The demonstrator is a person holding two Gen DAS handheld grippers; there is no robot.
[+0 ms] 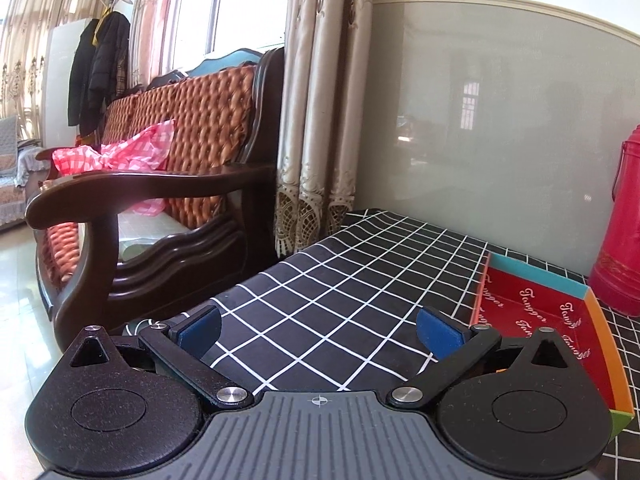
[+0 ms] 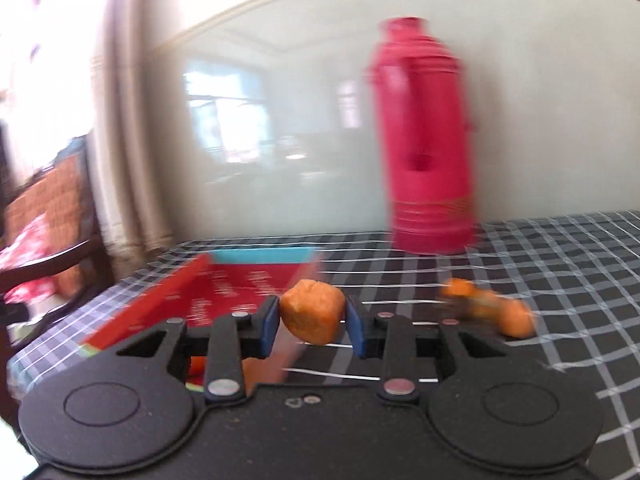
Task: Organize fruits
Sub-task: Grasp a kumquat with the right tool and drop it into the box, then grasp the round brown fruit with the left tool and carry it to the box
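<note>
My right gripper (image 2: 313, 320) is shut on an orange fruit (image 2: 312, 312) and holds it above the table, just right of the red tray (image 2: 224, 292). The right wrist view is motion-blurred. More orange fruits (image 2: 488, 306) lie on the checked cloth to the right. Something orange (image 2: 252, 372) shows low behind the left finger, near the tray. My left gripper (image 1: 319, 326) is open and empty, low over the black checked tablecloth (image 1: 340, 280), left of the same red tray (image 1: 540, 312), which has a blue and orange rim.
A tall red thermos (image 2: 426, 140) stands at the back of the table against the grey wall; it also shows in the left wrist view (image 1: 620, 232). A dark wooden sofa (image 1: 160, 184) with a pink checked cloth stands left of the table, beside curtains (image 1: 316, 100).
</note>
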